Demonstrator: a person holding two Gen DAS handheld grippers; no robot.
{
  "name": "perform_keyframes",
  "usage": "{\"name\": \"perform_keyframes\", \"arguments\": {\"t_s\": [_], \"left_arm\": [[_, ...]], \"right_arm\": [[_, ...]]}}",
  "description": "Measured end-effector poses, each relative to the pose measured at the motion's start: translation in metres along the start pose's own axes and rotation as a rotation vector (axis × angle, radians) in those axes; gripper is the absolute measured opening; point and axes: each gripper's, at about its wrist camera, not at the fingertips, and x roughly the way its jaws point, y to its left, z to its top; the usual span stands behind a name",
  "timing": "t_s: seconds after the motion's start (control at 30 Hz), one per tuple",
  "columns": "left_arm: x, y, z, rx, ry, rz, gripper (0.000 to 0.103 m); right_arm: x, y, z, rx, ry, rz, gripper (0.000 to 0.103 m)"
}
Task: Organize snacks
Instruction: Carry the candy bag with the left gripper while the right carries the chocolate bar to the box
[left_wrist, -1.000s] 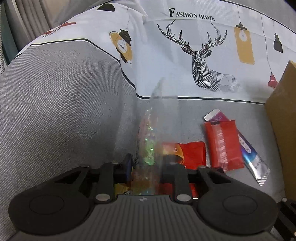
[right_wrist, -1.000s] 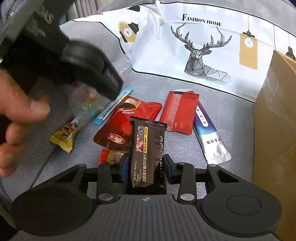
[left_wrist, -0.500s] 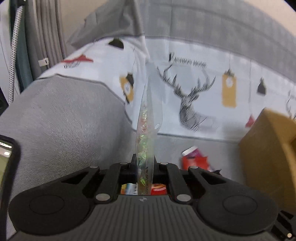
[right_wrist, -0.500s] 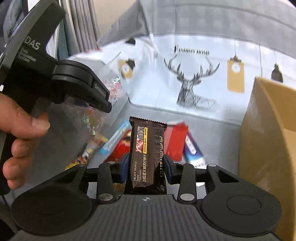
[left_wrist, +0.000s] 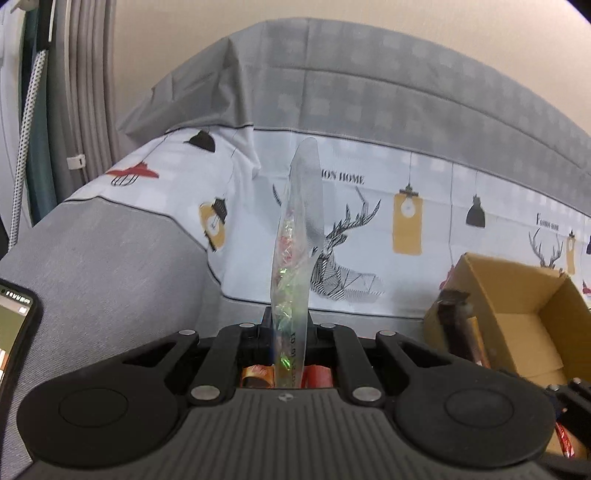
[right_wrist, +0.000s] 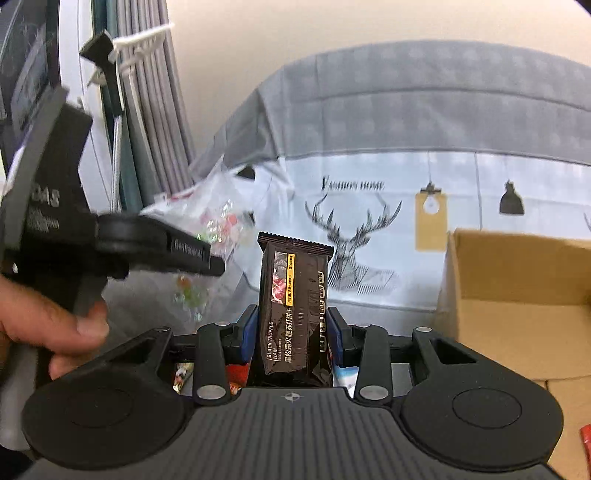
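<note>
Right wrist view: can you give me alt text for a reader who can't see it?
The right claw grips a dark Black Truffle Ham cracker pack upright between its blue pads. To its left, the left claw holds a clear candy bag; an open cardboard box sits at right, a deer-print cover behind.

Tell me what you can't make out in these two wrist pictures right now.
- Loose snacks on the sofa: both views, hidden under the gripper bodies; only slivers show.
- Cardboard box contents: right wrist view shows only bare walls; left wrist view cuts it off at the edge.
- Clear candy bag: left wrist view sees it edge-on; blurred in the right wrist view.
- Left gripper: motion-blurred in the right wrist view.
- Phone: cut off, screen unreadable.
</note>
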Motion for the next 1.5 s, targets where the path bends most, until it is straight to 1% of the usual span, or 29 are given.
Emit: {"name": "perform_keyframes", "arguments": {"t_s": [0.17, 0.37, 0.67, 0.93, 1.17, 1.37, 1.5], "left_arm": [[-0.001, -0.011, 0.005, -0.016, -0.044, -0.032, 0.011], [0.005, -0.029, 0.010, -0.009, -0.067, -0.065, 0.011], [0.009, -0.062, 0.012, -0.002, -0.099, -0.123, 0.011], [0.008, -0.087, 0.010, 0.022, -0.131, -0.170, 0.012], [0.002, -0.104, 0.010, 0.036, -0.181, -0.220, 0.012], [-0.005, -0.121, 0.009, 0.063, -0.229, -0.273, 0.012], [-0.008, -0.135, 0.007, 0.085, -0.244, -0.308, 0.012]], "right_arm": [[-0.012, -0.021, 0.009, 0.031, -0.036, -0.013, 0.041], [-0.019, -0.043, 0.017, 0.071, -0.066, -0.036, 0.041], [-0.032, -0.068, 0.024, 0.099, -0.105, -0.075, 0.041], [-0.044, -0.090, 0.021, 0.114, -0.119, -0.128, 0.041], [-0.056, -0.112, 0.019, 0.120, -0.135, -0.176, 0.041], [-0.067, -0.131, 0.017, 0.147, -0.155, -0.231, 0.041], [-0.075, -0.142, 0.014, 0.174, -0.174, -0.277, 0.041]]}}
